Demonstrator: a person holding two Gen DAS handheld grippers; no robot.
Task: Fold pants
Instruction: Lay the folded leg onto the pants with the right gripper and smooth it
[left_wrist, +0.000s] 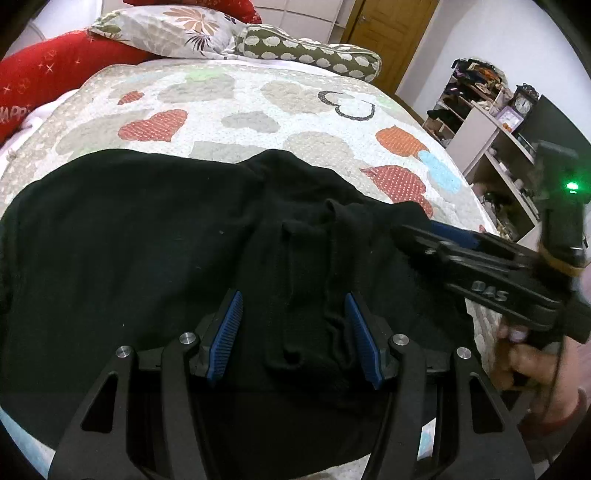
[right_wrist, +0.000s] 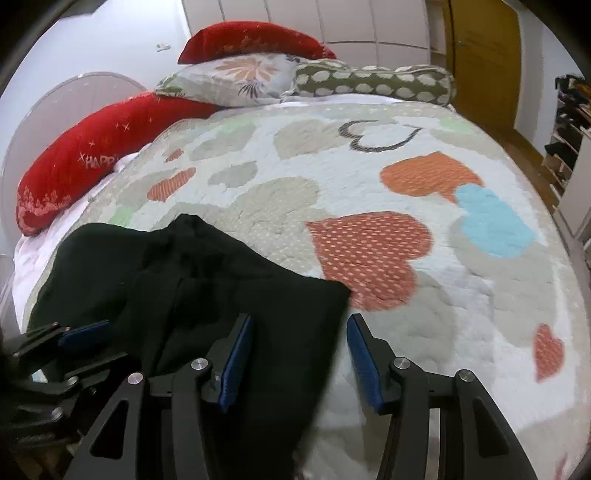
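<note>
While the black pants (left_wrist: 147, 266) lie bunched and partly doubled near the front edge of the heart-patterned bedspread (left_wrist: 258, 110), the step in hand is judged to be lining up for the next fold. Both the left gripper (left_wrist: 293, 332) and the right gripper (right_wrist: 299, 354) are held with jaws spread, hovering over the cloth with nothing pinched. A cloth edge must be clamped next.

Soft, even indoor light; strong fisheye curvature.
Edges are darkly vignetted. The black pants (left_wrist: 147, 240) are rendered almost detailless, and the right gripper (left_wrist: 417, 230) is smeared by motion blur.
</note>
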